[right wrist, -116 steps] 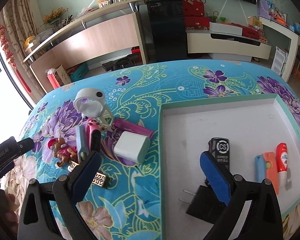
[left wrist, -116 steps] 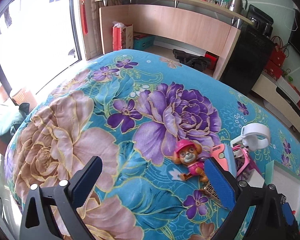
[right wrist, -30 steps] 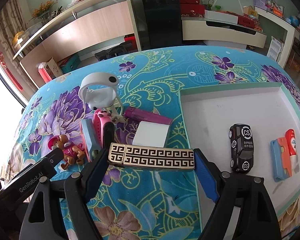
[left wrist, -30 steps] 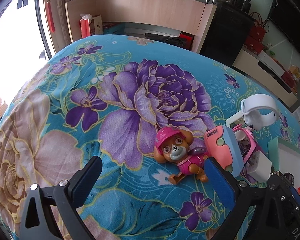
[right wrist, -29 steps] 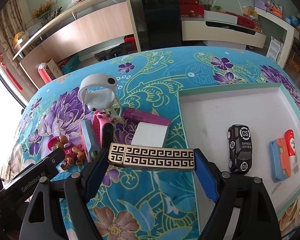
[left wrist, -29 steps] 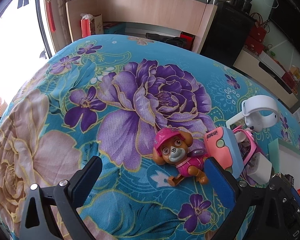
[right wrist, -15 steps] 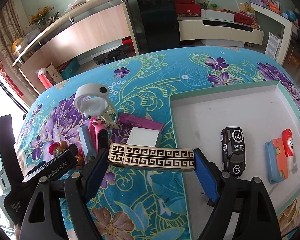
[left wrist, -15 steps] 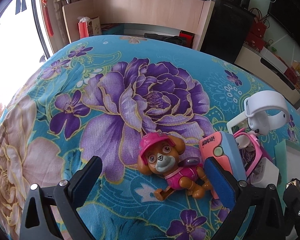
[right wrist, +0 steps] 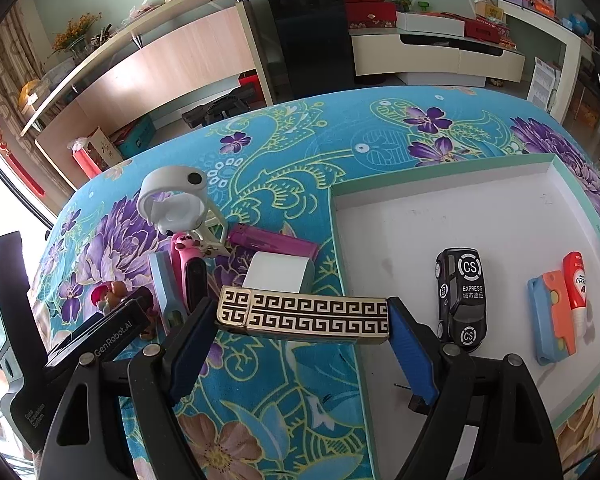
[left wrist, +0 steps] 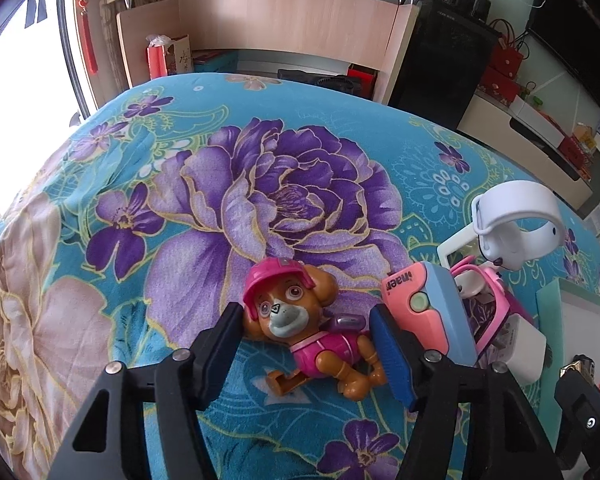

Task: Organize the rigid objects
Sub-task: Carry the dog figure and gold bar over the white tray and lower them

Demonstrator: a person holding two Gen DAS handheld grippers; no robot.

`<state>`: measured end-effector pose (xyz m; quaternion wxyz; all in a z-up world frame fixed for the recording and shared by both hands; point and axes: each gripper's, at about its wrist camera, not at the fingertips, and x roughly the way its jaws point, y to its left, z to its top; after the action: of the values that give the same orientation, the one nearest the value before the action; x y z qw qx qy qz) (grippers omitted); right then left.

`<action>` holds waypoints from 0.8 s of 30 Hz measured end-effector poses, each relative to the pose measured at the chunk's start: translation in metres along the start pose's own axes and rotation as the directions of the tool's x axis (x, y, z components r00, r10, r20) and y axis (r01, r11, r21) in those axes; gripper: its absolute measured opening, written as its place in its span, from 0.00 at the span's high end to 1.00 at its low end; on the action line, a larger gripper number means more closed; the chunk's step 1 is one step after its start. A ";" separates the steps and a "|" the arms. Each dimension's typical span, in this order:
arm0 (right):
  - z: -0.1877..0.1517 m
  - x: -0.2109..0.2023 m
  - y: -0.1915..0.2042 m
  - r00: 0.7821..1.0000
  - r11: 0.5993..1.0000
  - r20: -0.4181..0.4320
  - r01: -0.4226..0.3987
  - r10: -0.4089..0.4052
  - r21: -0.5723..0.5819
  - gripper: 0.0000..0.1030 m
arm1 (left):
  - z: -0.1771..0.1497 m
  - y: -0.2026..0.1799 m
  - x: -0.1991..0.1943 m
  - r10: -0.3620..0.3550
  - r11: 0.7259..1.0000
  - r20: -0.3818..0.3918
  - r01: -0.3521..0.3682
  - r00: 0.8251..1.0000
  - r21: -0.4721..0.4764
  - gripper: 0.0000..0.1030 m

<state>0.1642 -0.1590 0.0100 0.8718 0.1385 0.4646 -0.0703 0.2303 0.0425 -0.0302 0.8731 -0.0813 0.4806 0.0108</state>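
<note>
My left gripper (left wrist: pixel 306 330) has just been closing its jaws w/ the brown toy pup in a pink helmet and pink vest (left wrist: pixel 300 332) between them. Left pad sits right at the pup's ear, right pad by its backpack; can't tell if either pad actually presses yet, so no firm pinch. The pup lies on its back on the teal floral cloth w/ big purple blooms (left wrist: pixel 204 216), head toward the far side.

Just right of the pup: a pink-and-blue plastic gadget w/ a green button (left wrist: pixel 424 308), then a pink wristband thing (left wrist: pixel 496 300), a white cube charger (left wrist: pixel 524 344) and a white ring-shaped stand (left wrist: pixel 516 220), all bunched close together.

My right gripper (right wrist: pixel 302 316) is clamped on a long gold-and-black box w/ a Greek-key pattern (right wrist: pixel 304 314), pads on its two short ends, box held level above the cloth, straddling the left rim of the shallow white tray w/ mint-green edge (right wrist: pixel 440 178).

In the tray: a black toy car marked CS EXPRESS (right wrist: pixel 460 300) near the middle, an orange-and-blue plastic piece (right wrist: pixel 552 316) touching a red-and-white tube (right wrist: pixel 576 284) further right. A black plug (right wrist: pixel 418 402) peeks out under my right finger.

A purple lighter (right wrist: pixel 272 242) lies on the cloth behind the charger, left of the tray.
</note>
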 end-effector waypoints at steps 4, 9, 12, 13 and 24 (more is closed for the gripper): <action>0.000 0.000 -0.002 1.000 1.000 -0.004 0.001 -0.001 0.003 0.19 | -0.001 0.001 -0.003 0.000 1.000 0.009 0.000 1.000 0.002 0.39; 0.000 -0.002 -0.003 1.000 1.000 -0.001 -0.003 0.003 0.004 0.19 | -0.001 0.001 -0.006 0.006 1.000 0.013 -0.006 1.000 0.008 0.39; 0.001 -0.003 -0.005 1.000 1.000 0.000 -0.004 0.004 0.008 0.19 | 0.000 0.001 -0.014 0.004 1.000 0.028 -0.004 1.000 0.005 0.39; 0.001 -0.004 -0.005 1.000 1.000 0.002 -0.005 0.005 0.009 0.19 | 0.001 0.001 -0.018 0.001 1.000 0.038 -0.001 0.999 0.004 0.39; 0.009 -0.024 -0.021 0.999 1.000 0.046 0.000 -0.001 0.031 0.19 | 0.008 -0.023 -0.082 -0.080 0.996 0.167 0.070 0.983 0.062 0.39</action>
<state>0.1526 -0.1822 0.0304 0.8800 0.1503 0.4433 -0.0808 0.1956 0.0256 0.0458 0.9125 -0.0739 0.4014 -0.0286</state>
